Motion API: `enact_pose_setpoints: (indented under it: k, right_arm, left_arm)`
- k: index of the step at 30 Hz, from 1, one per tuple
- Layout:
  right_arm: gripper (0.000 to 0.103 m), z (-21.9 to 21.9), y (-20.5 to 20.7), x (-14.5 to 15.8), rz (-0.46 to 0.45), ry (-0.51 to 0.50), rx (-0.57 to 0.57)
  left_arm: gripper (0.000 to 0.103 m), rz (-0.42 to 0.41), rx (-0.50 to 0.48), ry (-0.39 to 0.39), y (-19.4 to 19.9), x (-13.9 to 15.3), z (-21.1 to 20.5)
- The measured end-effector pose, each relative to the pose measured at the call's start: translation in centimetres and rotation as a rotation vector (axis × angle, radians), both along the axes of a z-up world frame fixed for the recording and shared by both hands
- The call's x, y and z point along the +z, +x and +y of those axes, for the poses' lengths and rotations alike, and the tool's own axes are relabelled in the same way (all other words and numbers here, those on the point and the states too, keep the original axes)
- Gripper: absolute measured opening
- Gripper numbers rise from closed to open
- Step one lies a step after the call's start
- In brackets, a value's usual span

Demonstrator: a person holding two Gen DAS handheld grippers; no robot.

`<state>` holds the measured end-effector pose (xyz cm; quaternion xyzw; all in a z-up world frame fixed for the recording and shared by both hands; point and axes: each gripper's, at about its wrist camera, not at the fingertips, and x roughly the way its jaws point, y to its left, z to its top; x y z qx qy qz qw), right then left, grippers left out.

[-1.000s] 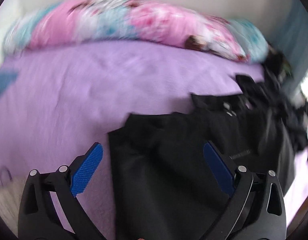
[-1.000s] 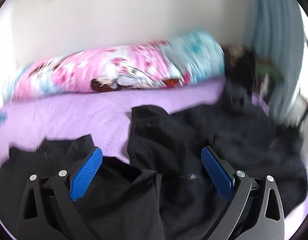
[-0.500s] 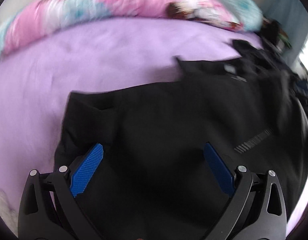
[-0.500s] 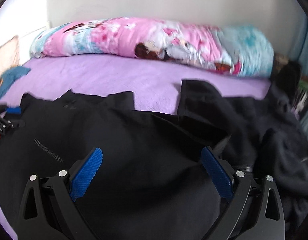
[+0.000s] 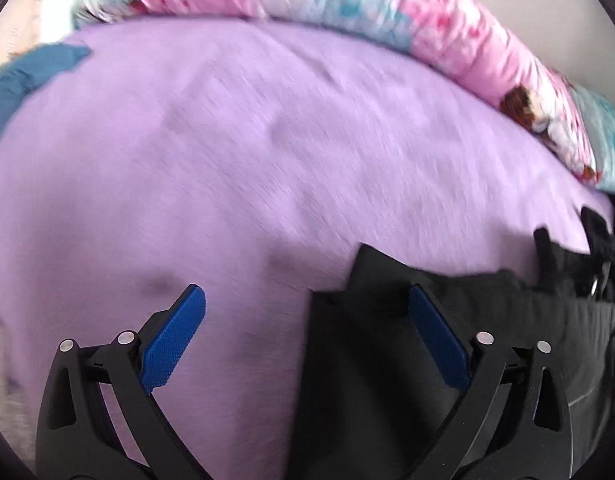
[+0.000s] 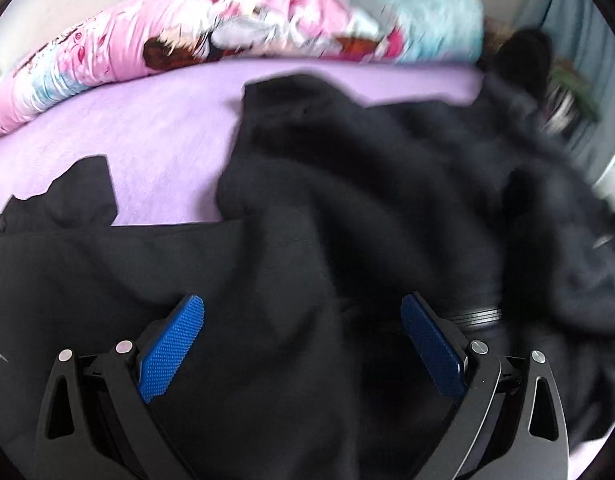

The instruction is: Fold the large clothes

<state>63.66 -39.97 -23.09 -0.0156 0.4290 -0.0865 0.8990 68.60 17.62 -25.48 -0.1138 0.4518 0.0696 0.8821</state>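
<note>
Left wrist view: the left gripper (image 5: 303, 336) hangs over the bed (image 5: 243, 160) with its fingers (image 5: 175, 340) spread wide and nothing between them. The garment (image 5: 387, 360), black and flat, lies low and to the right; its left edge runs just inside the right-hand finger, so one finger sits over purple sheet and the other over cloth. A pink-and-blue pillow (image 5: 447, 28) lies along the far side, and a blue cloth (image 5: 23, 76) at the far left. The picture is smeared, so seams are hard to read.

Right wrist view: the right gripper (image 6: 301, 344) is also spread wide and empty, directly above dark fabric. The garment (image 6: 187, 264) stretches across the lower half, with a corner flap reaching up at the left. Beyond it a rumpled dark pile (image 6: 407, 168) spills to the right; where one ends and the other begins I cannot tell. The pillow (image 6: 227, 28) lies along the far side here too.

The step looks like picking a grip for a fold. To do it well, each gripper should settle on a clear edge or corner, the left at the visible left hem, and pinch only the garment's own layers, not the sheet or the pile. Lift both sides evenly so the cloth stays taut.
</note>
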Motion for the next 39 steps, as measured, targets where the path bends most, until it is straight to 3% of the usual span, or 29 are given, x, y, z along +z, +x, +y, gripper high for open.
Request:
enact_pose_setpoints:
  k: [4, 6, 12, 15, 18, 20, 22, 24, 26, 28, 33, 34, 39]
  right_arm:
    - [0.097, 0.6, -3.0, 4.6, -0.092, 0.083, 0.064]
    - [0.097, 1.5, -4.7, 5.5, -0.073, 0.142, 0.119]
    - [0.097, 7.2, -9.1, 4.2, -0.023, 0.176, 0.293]
    - [0.097, 8.6, -10.7, 1.3, 0.008, 0.111, 0.292]
    - [0.097, 7.0, -11.4, -1.7, 0.033, 0.043, 0.243]
    - [0.097, 4.2, -12.4, -2.9, 0.018, 0.067, 0.192]
    - [0.096, 2.2, -13.3, -3.6, -0.002, 0.141, 0.166]
    - [0.097, 1.7, -13.8, -3.6, -0.003, 0.126, 0.130]
    - [0.097, 1.5, -14.1, -3.2, 0.006, 0.128, 0.107]
    - [0.097, 1.5, -14.7, -1.9, -0.001, 0.122, 0.072]
    - [0.097, 2.2, -17.9, 3.9, -0.061, 0.148, 0.098]
    - [0.097, 2.8, -19.0, 4.9, -0.073, 0.148, 0.111]
    - [0.097, 5.2, -23.5, 5.6, -0.089, 0.158, 0.144]
  left_arm:
    - [0.097, -0.012, -0.112, 0.023, -2.2, 2.7, -2.0]
    - [0.097, -0.007, -0.184, 0.028, -4.1, 3.5, -3.4]
    - [0.097, -0.023, -0.379, 0.096, -11.5, 2.8, -9.5]
    - [0.097, -0.011, -0.367, 0.145, -13.3, 0.4, -10.0]
    - [0.098, -0.001, -0.342, 0.097, -13.8, -1.6, -7.7]
    - [0.098, -0.020, -0.306, 0.014, -14.0, -2.6, -5.3]
    - [0.098, -0.008, -0.267, -0.006, -14.3, -3.1, -3.8]
    - [0.098, -0.003, -0.216, -0.017, -14.6, -2.9, -2.5]
    - [0.098, 0.013, -0.218, 0.013, -14.9, -2.3, -2.3]
    - [0.097, 0.023, -0.179, 0.105, -15.9, -0.7, -2.4]
    - [0.097, -0.015, -0.119, 0.117, -18.4, 4.4, -1.4]
    - [0.097, -0.036, -0.126, 0.090, -19.3, 5.8, -1.7]
    - [0.097, -0.069, -0.216, 0.023, -23.4, 7.2, -5.9]
